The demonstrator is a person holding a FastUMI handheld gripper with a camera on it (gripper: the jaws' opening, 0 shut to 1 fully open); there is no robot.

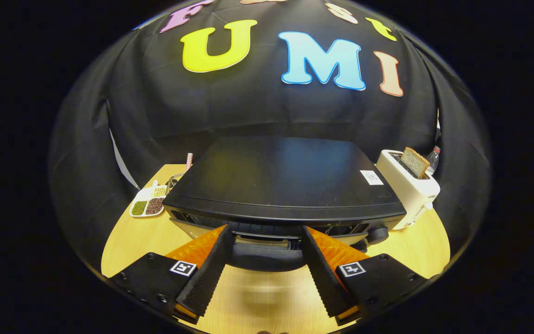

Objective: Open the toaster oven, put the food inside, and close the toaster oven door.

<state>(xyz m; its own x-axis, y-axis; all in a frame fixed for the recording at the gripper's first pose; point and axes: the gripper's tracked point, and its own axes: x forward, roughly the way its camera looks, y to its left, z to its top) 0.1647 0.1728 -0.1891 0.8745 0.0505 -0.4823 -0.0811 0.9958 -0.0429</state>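
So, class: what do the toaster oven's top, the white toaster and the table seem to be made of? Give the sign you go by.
Toaster oven: its top looks like dark painted metal or plastic, smooth with a soft sheen; which one is unclear. White toaster: probably glossy plastic, with rounded moulded edges. Table: pale wood or wood-look laminate, with faint grain. The gripper has its jaws open at the oven's front.

A staged kitchen booth: toaster oven (285,185), bread toaster (408,185) and wooden table (132,241) before draped cloth (155,106).

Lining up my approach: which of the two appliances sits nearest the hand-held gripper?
The black toaster oven, just ahead of the open hand-held gripper; the white toaster stands beside it.
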